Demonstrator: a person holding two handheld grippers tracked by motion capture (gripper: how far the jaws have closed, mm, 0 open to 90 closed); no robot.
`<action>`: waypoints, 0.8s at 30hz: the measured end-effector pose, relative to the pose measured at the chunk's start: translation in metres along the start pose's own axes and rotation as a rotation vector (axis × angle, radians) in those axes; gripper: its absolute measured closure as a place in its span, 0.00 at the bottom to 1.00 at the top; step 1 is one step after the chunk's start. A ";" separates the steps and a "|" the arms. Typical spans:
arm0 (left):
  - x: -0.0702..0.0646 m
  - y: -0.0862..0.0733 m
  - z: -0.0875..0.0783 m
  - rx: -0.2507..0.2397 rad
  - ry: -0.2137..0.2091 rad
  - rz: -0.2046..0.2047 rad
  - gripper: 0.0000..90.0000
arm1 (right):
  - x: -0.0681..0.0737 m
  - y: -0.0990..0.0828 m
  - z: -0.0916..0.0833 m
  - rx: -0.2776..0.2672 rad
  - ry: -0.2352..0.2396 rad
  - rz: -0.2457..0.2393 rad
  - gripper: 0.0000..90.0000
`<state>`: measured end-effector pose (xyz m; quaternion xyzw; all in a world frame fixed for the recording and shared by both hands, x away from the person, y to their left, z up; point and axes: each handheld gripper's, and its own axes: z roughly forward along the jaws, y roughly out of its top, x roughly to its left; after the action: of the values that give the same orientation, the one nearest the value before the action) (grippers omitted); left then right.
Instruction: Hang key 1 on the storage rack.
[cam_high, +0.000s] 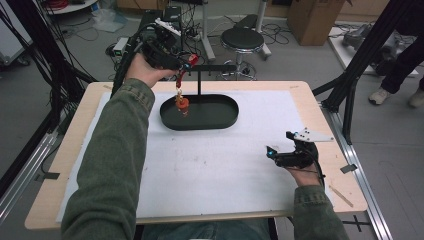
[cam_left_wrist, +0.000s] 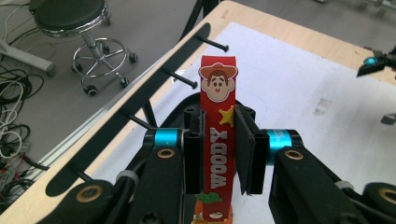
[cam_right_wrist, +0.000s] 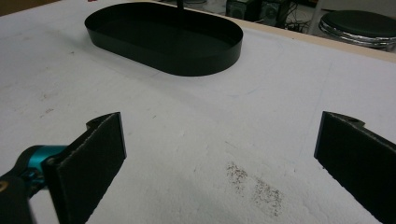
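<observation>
Two grippers work over a wooden table (cam_high: 60, 165) covered by a white mat (cam_high: 210, 155). From the high view, the left gripper (cam_high: 186, 64) is held up at about eleven o'clock of the mat, in the person's left hand (cam_high: 145, 70), above the far edge of the table. A red strap (cam_high: 179, 77) hangs from its tip, and a small orange charm (cam_high: 182, 104) dangles at the strap's lower end, over the left part of a black oval tray (cam_high: 227, 117). A thin black post rises behind the tray and carries a horizontal rack bar (cam_high: 212, 67) at twelve o'clock. The right gripper (cam_high: 272, 152) rests low near the mat's four o'clock corner, held by the right hand (cam_high: 302, 172), well apart from the tray. A round black stool (cam_high: 242, 40) stands on the floor beyond the table.

In the left gripper view, the jaws stand narrow, clamped on the red strap (cam_left_wrist: 217, 158), which runs up between them. It bears a cowboy face, a yellow star and the word WOODY. The rack bar (cam_left_wrist: 126, 121) with its thin pegs lies at ten o'clock of the jaws, and the stool (cam_left_wrist: 70, 16) is farther off the same way.

In the right gripper view, the jaws stand wide apart with nothing between them but the white mat (cam_right_wrist: 210, 140). The black oval tray (cam_right_wrist: 205, 63) sits at twelve o'clock, well ahead of the jaws.
</observation>
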<state>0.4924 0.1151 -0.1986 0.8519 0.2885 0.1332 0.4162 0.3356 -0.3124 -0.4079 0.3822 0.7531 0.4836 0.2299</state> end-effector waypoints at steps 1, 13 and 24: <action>0.003 0.000 0.002 0.004 0.003 -0.012 0.83 | 0.000 0.000 0.000 -0.001 -0.001 -0.004 0.01; 0.025 0.000 0.011 -0.022 0.052 -0.063 0.83 | -0.002 -0.002 -0.001 0.005 -0.003 0.004 0.01; 0.026 0.011 0.029 -0.049 0.070 -0.067 0.83 | -0.002 -0.002 -0.001 0.000 -0.005 0.004 0.01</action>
<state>0.5306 0.1071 -0.2082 0.8262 0.3280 0.1557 0.4308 0.3352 -0.3148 -0.4088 0.3849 0.7518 0.4831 0.2308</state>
